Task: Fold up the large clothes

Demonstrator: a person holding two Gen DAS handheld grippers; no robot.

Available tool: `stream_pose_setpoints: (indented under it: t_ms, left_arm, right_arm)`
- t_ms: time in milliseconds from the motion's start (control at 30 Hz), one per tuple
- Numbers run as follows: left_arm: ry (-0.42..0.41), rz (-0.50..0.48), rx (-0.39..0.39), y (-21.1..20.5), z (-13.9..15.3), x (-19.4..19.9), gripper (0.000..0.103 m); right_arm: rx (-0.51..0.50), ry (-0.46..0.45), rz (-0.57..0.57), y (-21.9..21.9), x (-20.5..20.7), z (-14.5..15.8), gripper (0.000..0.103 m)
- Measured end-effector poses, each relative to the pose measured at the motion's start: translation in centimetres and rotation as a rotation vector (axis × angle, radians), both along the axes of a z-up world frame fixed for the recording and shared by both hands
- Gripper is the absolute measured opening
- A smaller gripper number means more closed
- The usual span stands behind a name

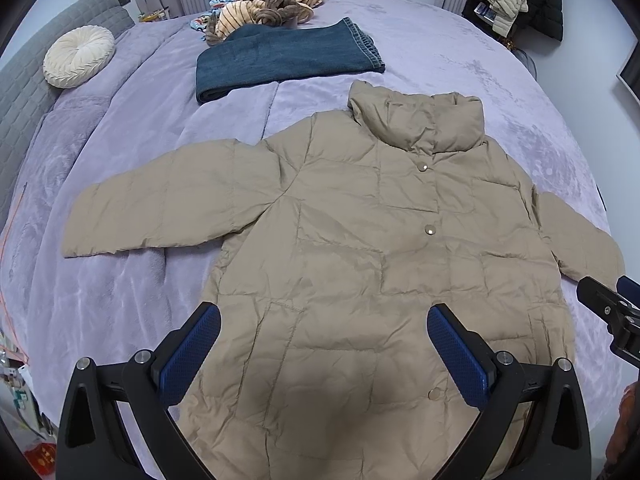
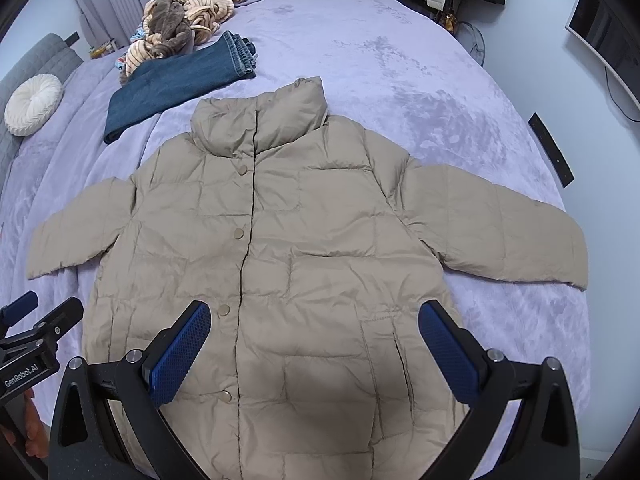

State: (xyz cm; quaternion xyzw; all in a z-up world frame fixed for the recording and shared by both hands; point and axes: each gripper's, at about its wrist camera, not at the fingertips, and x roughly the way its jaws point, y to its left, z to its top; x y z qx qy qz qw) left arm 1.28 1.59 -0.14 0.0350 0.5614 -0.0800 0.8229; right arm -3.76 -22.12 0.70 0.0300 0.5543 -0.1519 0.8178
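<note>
Jacket (image 1: 360, 240) flat on bed (image 1: 440, 40) (snaps fastened), hem beneath left claw (image 1: 324, 344) and right claw (image 2: 316, 344), both spread wide, empty.

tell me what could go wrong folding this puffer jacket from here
The tan puffer jacket looks slippery and bulky, so a fold may spring back open. The folded jeans lie close beyond the collar and could get bumped. Both the left gripper and right gripper are open, holding nothing.
</note>
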Motion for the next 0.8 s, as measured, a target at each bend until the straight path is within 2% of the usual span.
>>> stream_pose_setpoints:
  t_ms: [800]
  left_arm:
    - [-0.004, 0.016, 0.012, 1.0, 0.1, -0.8, 0.103]
  right_arm:
    - [0.001, 0.002, -0.004, 0.0, -0.3, 0.0, 0.103]
